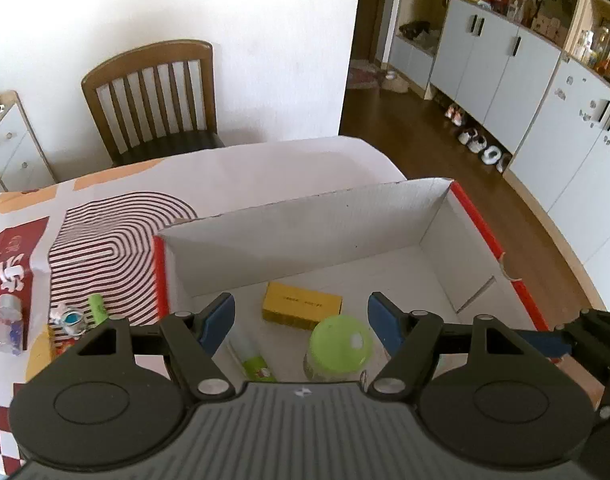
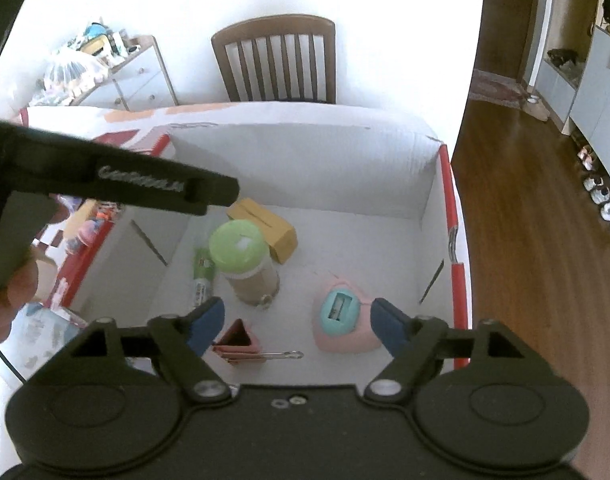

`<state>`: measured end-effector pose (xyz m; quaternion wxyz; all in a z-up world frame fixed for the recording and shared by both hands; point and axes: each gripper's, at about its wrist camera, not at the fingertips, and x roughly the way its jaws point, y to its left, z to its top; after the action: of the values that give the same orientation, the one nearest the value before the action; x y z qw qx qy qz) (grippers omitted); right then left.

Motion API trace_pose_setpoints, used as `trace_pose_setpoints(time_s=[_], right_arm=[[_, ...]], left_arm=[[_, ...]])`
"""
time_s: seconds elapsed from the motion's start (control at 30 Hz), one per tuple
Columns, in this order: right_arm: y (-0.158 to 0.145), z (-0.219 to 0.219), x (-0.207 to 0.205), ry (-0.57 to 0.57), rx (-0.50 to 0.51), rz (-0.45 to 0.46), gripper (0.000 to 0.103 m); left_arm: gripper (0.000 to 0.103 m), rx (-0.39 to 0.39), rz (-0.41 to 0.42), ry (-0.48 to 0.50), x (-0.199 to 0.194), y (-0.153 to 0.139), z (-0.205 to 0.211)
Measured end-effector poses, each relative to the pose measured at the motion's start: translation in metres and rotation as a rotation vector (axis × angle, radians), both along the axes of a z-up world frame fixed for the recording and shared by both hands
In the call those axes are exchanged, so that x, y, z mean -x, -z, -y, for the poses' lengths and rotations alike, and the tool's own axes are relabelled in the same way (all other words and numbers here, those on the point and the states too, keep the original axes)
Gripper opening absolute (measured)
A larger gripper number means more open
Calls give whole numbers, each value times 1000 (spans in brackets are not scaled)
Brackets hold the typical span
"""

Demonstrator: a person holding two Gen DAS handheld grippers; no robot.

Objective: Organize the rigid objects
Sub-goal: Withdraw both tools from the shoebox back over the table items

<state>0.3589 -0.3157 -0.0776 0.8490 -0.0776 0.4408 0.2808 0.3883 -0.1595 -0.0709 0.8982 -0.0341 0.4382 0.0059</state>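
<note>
Both the left tool [image 1: 301,316] and the right tool [image 2: 297,320] hang spread and empty over the box [image 2: 425,208], which already holds the green-lidded jar [image 2: 241,252], yellow carton [image 2: 273,228] and pink sharpener [image 2: 341,316], while the small bottle [image 1: 9,324] and a green tube [image 1: 97,308] wait on the worktop [image 1: 265,164] at lower left.

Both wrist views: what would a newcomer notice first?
A big white box with red rims on the table, already holding a green-lidded jar, a yellow carton behind it, and a pink heart-shaped item near the right gripper. Both grippers hang open above it.
</note>
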Motion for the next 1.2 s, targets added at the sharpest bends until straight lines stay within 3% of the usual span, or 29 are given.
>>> trace_pose_setpoints(time_s=[0.77, 0.93, 1.2], right_arm=[[-46, -51, 79, -13, -94, 83, 102], [-49, -74, 97, -19, -145, 88, 103], [-49, -113, 114, -27, -222, 74, 103]], left_arm=[[79, 46, 130, 30, 118, -34, -85], [84, 44, 158, 45, 140, -40, -113], [84, 60, 179, 40, 172, -38, -169]])
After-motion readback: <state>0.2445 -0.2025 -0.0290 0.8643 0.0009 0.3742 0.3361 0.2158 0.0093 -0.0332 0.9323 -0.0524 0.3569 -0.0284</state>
